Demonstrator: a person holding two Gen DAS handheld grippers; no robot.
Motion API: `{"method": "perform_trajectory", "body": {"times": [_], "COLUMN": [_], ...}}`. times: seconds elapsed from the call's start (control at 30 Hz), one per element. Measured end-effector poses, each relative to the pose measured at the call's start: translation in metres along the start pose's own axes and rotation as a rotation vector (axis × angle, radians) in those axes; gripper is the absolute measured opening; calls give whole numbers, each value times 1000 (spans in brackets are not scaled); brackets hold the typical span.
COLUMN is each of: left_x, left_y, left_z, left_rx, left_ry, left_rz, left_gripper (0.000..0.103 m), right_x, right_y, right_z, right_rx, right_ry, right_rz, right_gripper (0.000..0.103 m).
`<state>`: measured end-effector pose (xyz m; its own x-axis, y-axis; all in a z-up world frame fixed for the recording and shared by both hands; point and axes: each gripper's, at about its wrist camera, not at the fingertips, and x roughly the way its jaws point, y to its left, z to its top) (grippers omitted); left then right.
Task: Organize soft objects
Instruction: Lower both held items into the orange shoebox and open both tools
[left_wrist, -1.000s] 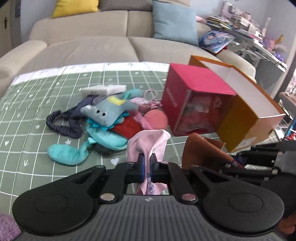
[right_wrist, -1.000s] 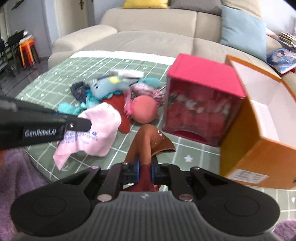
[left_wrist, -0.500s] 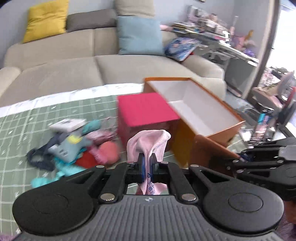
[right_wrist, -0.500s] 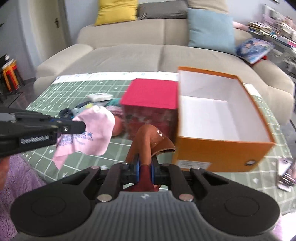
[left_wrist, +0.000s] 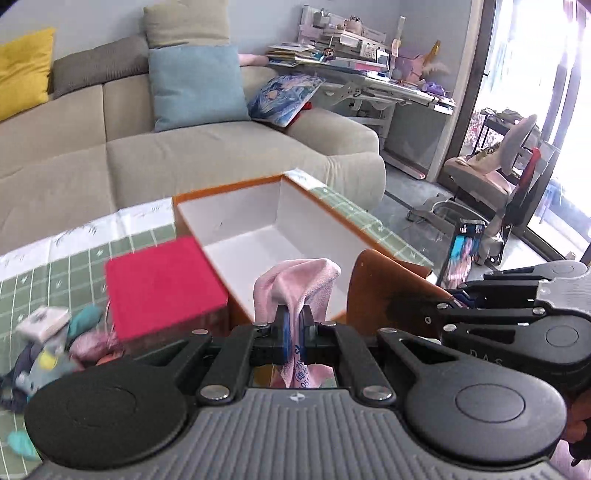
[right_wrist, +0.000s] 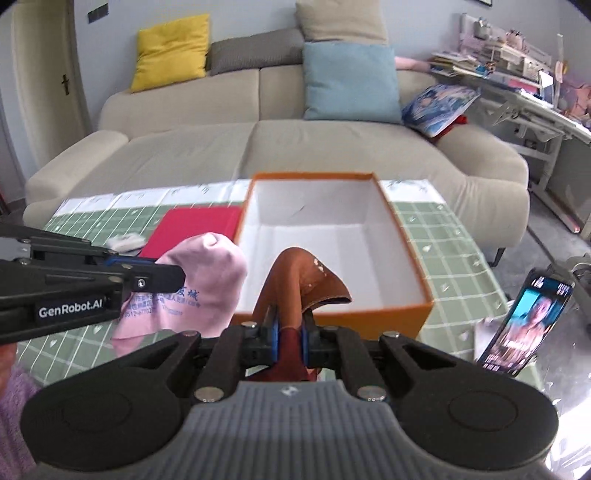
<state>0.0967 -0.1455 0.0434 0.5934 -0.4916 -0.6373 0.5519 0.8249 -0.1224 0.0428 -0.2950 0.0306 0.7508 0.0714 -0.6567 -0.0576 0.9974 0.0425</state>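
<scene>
Because both loads go into the open orange cardboard box (right_wrist: 334, 236), left gripper (left_wrist: 294, 328) clamps the pink cloth (left_wrist: 295, 280), right gripper (right_wrist: 289, 329) the rust-brown cloth (right_wrist: 299, 277)

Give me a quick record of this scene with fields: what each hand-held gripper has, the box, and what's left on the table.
left hand-held gripper: shut on pink cloth
right hand-held gripper: shut on brown cloth
orange box: open, white inside, nothing in it
red box: beside the orange box, on its left in both views
remaining pile: soft items on the green checked tablecloth, left of the red box
phone: propped up, screen lit, right of the orange box
</scene>
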Motion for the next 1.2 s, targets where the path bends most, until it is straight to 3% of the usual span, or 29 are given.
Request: {"method": "perform_trajectory", "body": {"times": [0.3,0.5,0.73,0.97,1.07,1.17,1.2], "left_x": [39,87,141,167,170,172,170], "left_y": [12,28,34,40,43,44,44], "left_z": [50,69,72,64,61,61,61], "left_rx": [-32,-64,-28,3,-3,-7,-7], "left_ry": [6,96,212,275,289,299,293], "left_rz": [29,54,79,110,112,121,130], "left_gripper": [5,5,5,5,6,18,27], "right_x": [38,91,161,199,200,199,199], "right_y": [-29,-43,-46,-47,-43,-39,-38], "right_z": [43,69,74,65,62,59,59], "right_rx": [-41,-45,-54,-62,-77,-84,-87], "right_ry": [-28,19,146,243,253,261,261], "right_rz": [1,25,10,-10,-13,-19,-17], "right_gripper": [9,9,9,11,21,32,34]}}
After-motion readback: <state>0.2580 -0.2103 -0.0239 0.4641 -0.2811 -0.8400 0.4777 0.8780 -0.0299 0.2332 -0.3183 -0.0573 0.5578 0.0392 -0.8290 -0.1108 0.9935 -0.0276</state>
